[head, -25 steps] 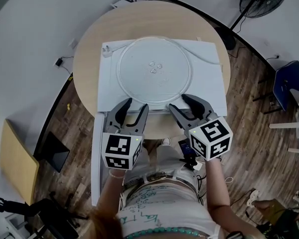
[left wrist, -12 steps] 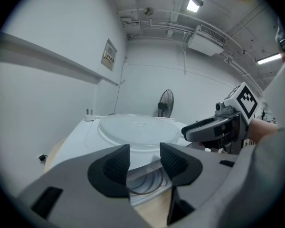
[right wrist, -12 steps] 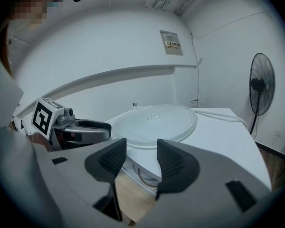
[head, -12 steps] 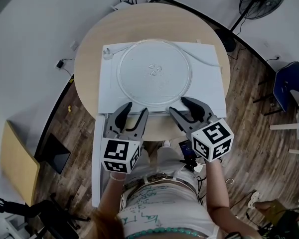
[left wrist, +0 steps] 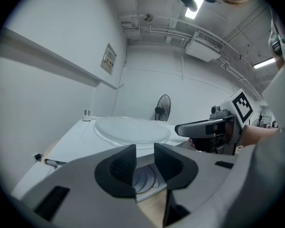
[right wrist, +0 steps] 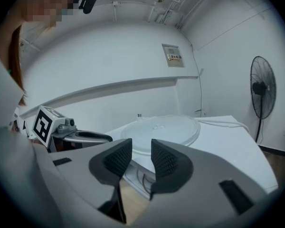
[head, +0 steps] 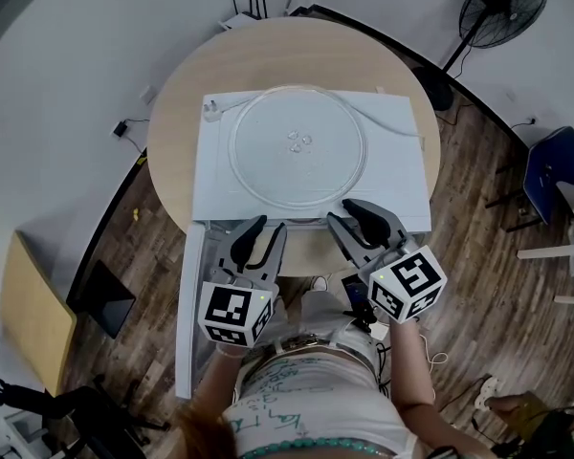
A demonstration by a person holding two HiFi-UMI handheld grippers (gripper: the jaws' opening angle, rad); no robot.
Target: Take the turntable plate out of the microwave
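The clear glass turntable plate lies flat on top of the white microwave; it also shows as plate and plate. My left gripper hangs just in front of the microwave's front edge, below the plate's left side. My right gripper hangs beside it, below the plate's right side. Both have just been closing their jaws partway; a gap remains between the pads and nothing is in it. Left gripper and right gripper both look over the edge, clear of the plate.
The microwave stands on a round wooden table. Its door hangs open at the left. A white cord with a plug lies on the microwave's top. A standing fan and a blue chair are at the right.
Both grippers have drawn back a little from the microwave's front edge toward the person. The jaws of both stand narrower than before.
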